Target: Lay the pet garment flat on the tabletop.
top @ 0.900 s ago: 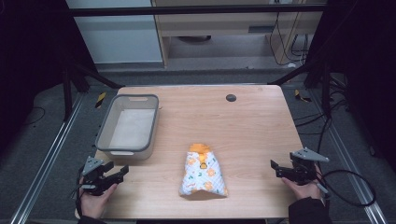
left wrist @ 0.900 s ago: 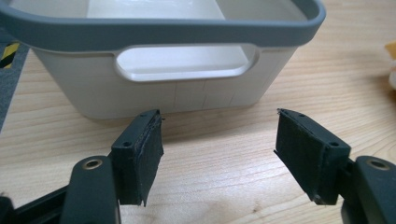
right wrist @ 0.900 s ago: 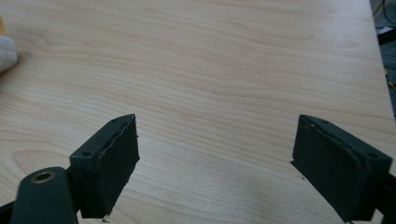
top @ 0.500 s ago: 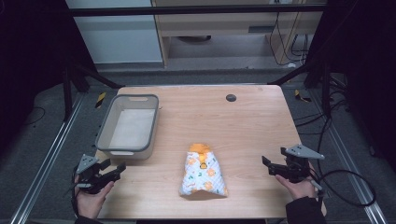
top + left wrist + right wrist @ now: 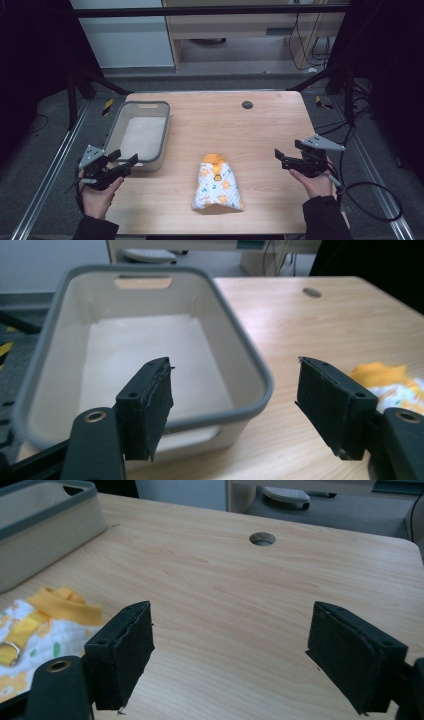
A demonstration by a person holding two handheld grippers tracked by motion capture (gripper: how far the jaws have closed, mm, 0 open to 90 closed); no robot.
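A small white garment (image 5: 217, 182) with orange print and a yellow collar lies crumpled on the wooden table (image 5: 210, 120), near the front middle. My left gripper (image 5: 127, 158) is open at the front left, its tips close to the near corner of a grey bin (image 5: 159, 131). In the left gripper view the open gripper (image 5: 235, 405) faces the empty bin (image 5: 250, 355), with the garment (image 5: 390, 382) off to the right. My right gripper (image 5: 280, 158) is open at the front right, pointing left toward the garment. In the right gripper view the gripper (image 5: 232, 655) holds nothing, and the garment (image 5: 45, 625) lies at the lower left.
A round cable hole (image 5: 247, 104) sits in the table near its far edge, also seen as a hole (image 5: 262, 538) ahead of the right jaws. The bin's wall (image 5: 45, 520) shows at the upper left there. Bare wood lies between the garment and each gripper.
Both hands have moved forward over the table. The right gripper has come left toward the garment, and the left gripper has come up to the bin's near corner. Both stay open.
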